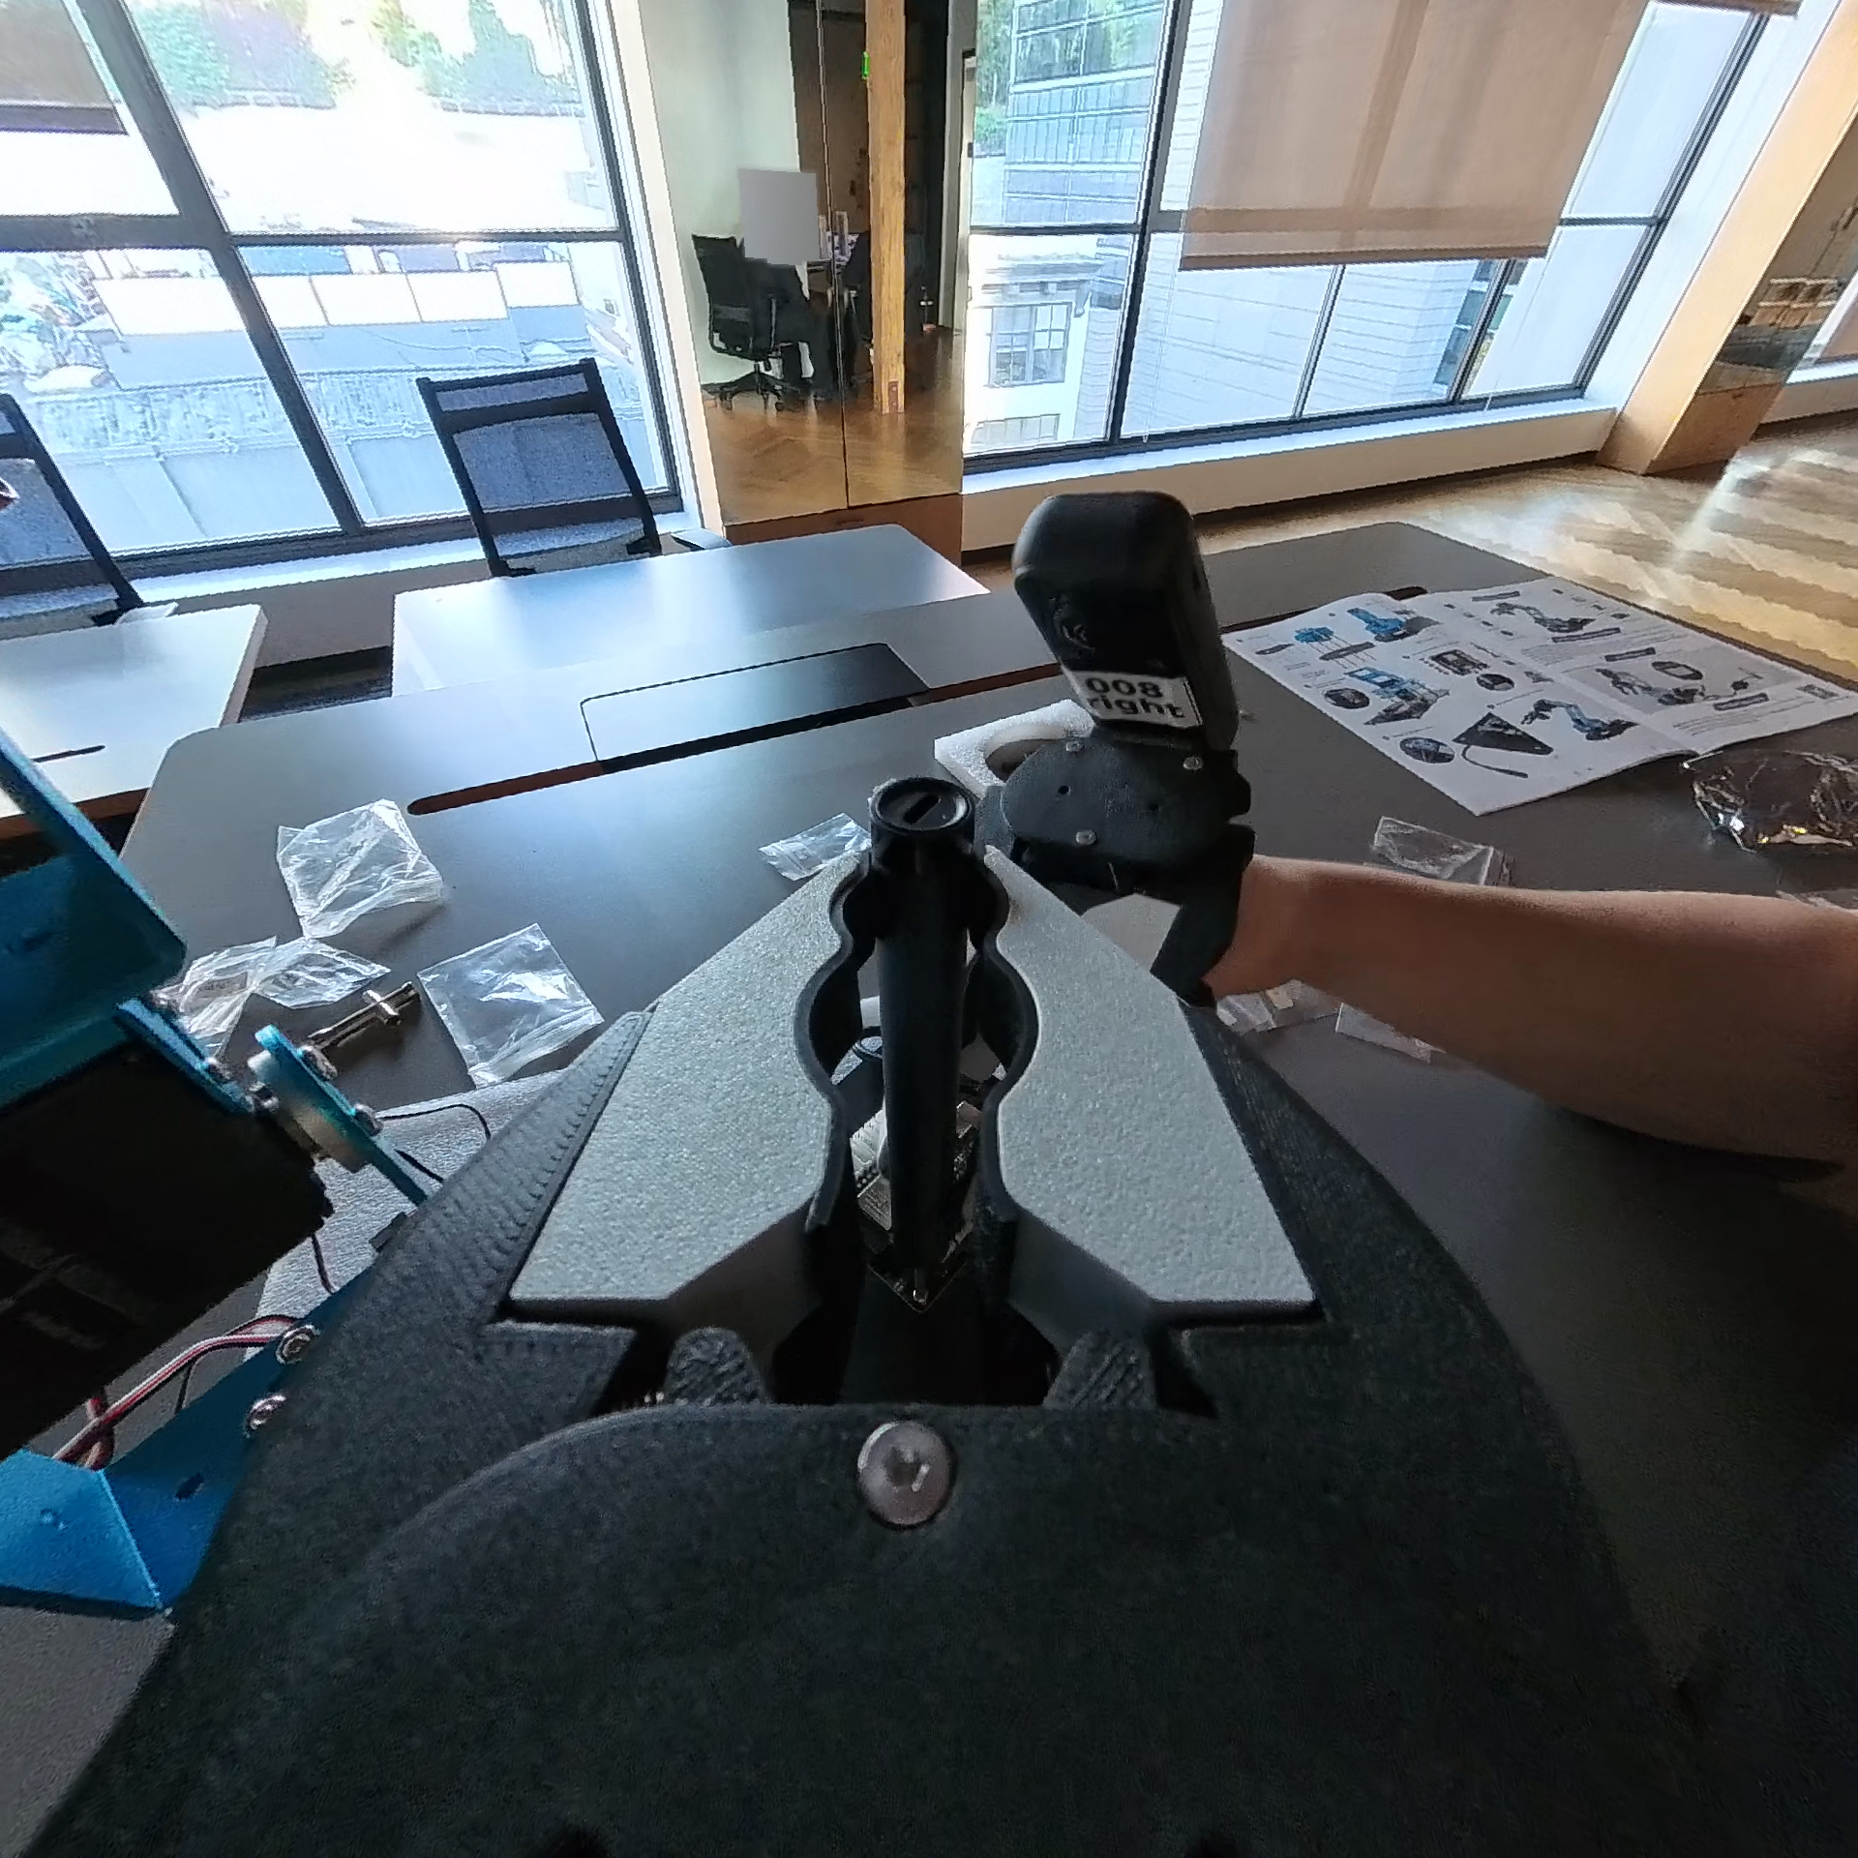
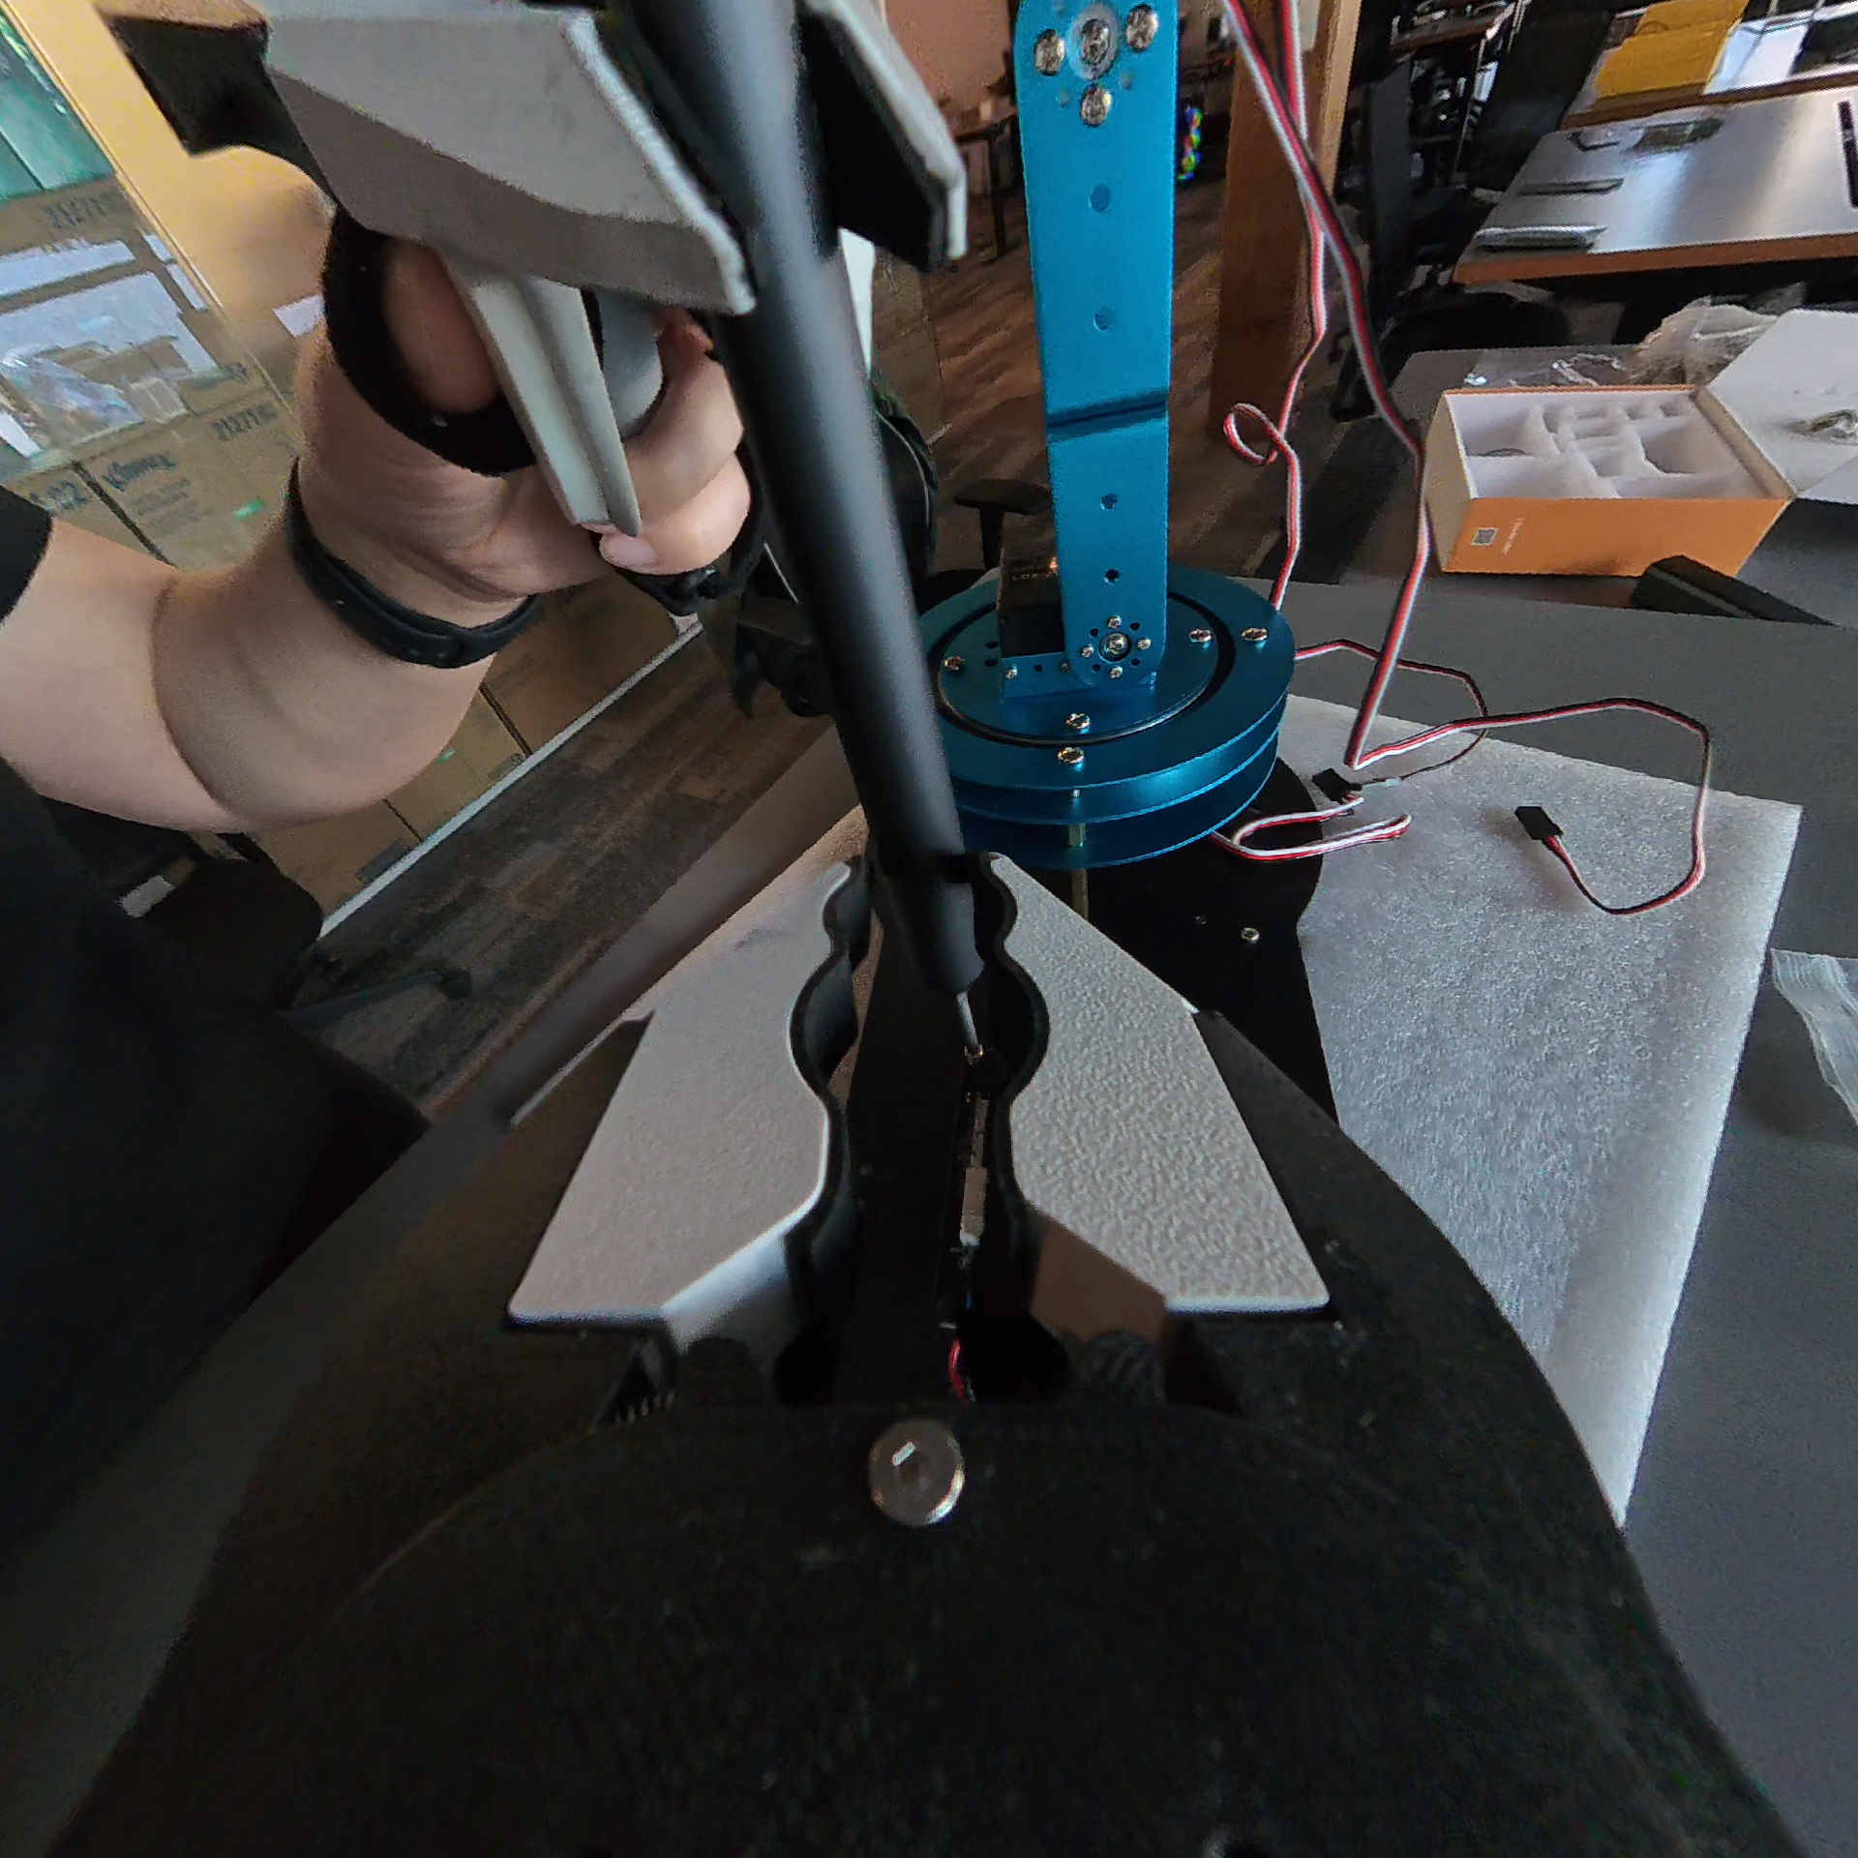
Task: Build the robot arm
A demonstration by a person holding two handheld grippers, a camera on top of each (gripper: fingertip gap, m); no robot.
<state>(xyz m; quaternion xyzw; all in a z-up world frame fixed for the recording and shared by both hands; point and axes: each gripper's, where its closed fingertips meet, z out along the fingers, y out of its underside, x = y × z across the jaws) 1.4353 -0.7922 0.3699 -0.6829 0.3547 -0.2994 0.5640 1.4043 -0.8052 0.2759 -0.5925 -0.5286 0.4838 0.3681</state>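
Observation:
My left gripper [image 1: 920,865] is shut on a black screwdriver [image 1: 920,1005], held upright with its tip down on a small circuit board [image 1: 910,1186]. In the right wrist view the screwdriver [image 2: 804,503] slants down from the left gripper [image 2: 764,151] at the top. Its metal tip [image 2: 967,1026] touches the circuit board [image 2: 970,1146], which shows edge-on between my right gripper's [image 2: 925,875] nearly closed fingers. The right gripper [image 1: 1116,794] also shows in the left wrist view, just behind the screwdriver, on a bare forearm.
A blue metal robot-arm base [image 2: 1106,724] with an upright bracket [image 2: 1101,302] stands just beyond, on a white foam sheet [image 2: 1508,1056] with red-white servo wires [image 2: 1609,804]. An open orange box [image 2: 1599,483], an open manual [image 1: 1548,684] and plastic bags [image 1: 352,865] lie on the dark table [image 1: 623,845]. My right fingertips sit around 10 cm from my left ones.

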